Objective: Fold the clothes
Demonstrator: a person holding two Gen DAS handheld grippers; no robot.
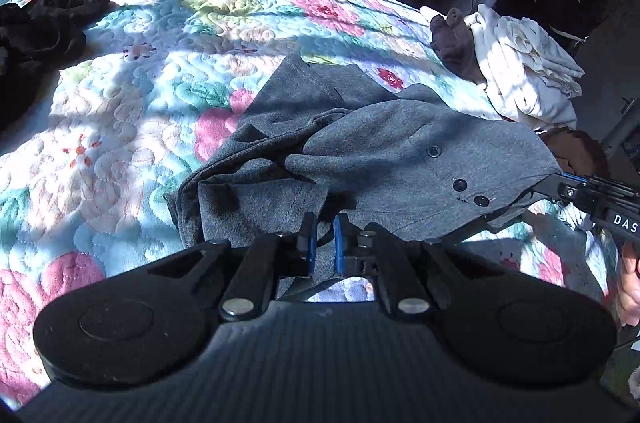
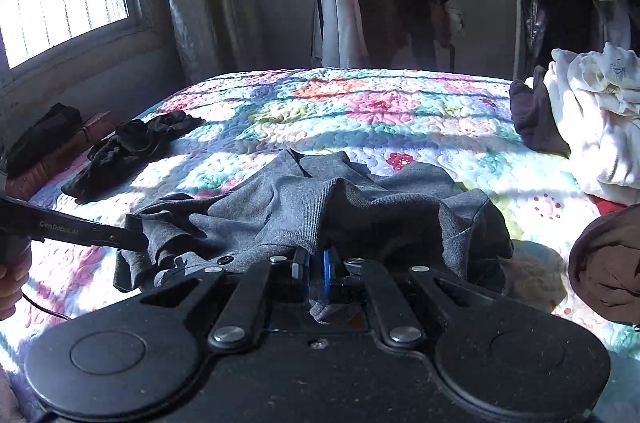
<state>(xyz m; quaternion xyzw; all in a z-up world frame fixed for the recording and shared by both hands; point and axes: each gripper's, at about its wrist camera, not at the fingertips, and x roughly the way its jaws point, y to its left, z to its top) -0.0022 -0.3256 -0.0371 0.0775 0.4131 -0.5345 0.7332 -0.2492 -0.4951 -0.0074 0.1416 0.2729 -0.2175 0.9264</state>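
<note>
One grey shirt (image 1: 360, 151) – three buttons (image 1: 460, 185); one black garment (image 1: 36, 31); one white clothes pile (image 1: 528, 71); two claws (image 1: 323, 243).

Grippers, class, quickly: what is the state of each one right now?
Left gripper: fingers shut on the grey shirt, at its near edge.
Right gripper: fingers shut on the grey shirt, cloth hanging between them.

Black left claw (image 1: 324, 237) with blue finger pads (image 1: 339, 243), round side discs, silver pivot screws, ribbed body, right claw (image 2: 316, 265) alike, white lettering on arms, bare skin
</note>
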